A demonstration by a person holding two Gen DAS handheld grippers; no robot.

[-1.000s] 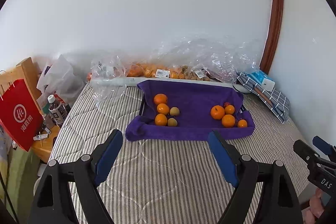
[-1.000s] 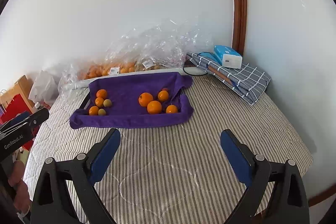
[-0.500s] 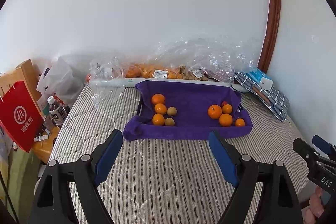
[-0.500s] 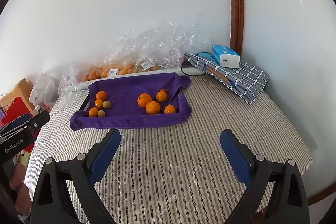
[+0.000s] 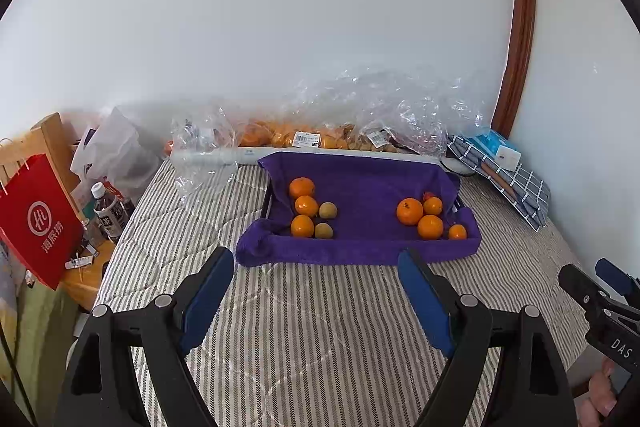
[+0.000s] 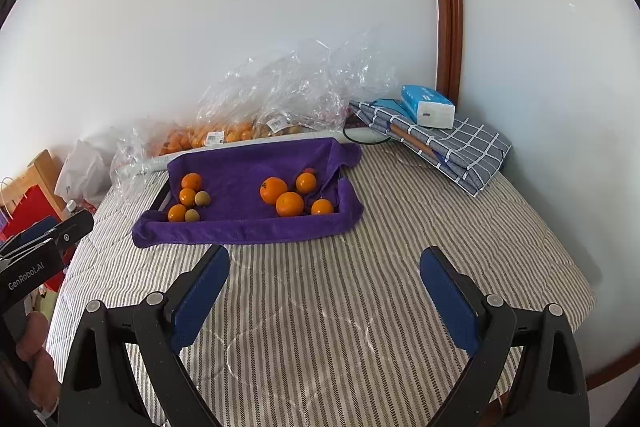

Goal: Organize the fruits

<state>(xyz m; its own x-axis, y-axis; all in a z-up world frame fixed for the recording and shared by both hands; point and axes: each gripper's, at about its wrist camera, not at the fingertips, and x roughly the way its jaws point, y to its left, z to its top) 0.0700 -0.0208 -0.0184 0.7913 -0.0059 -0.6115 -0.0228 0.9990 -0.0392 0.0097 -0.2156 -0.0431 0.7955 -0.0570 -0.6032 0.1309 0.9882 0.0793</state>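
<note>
A tray lined with a purple towel [image 5: 360, 183] [image 6: 248, 167] lies on the striped bed. At its left end sit three oranges [image 5: 306, 206] [image 6: 187, 195] and two small greenish-brown fruits [image 5: 328, 211] [image 6: 202, 199]. At its right end sits a group of oranges [image 5: 409, 211] [image 6: 273, 190] with a small red fruit [image 5: 429, 195] behind them. My left gripper [image 5: 316, 281] is open and empty, well short of the tray. My right gripper [image 6: 324, 277] is open and empty, also short of the tray.
Clear plastic bags of more oranges [image 5: 304, 139] [image 6: 224, 137] lie along the wall behind the tray. A folded checked cloth [image 6: 452, 147] with a tissue pack [image 6: 428, 107] lies at the right. A red bag [image 5: 36, 223] and bottles [image 5: 108, 211] stand left of the bed.
Both grippers have drawn back and risen slightly, so the tray looks a little farther and higher in both views. Both stay open. No fruit has moved.
</note>
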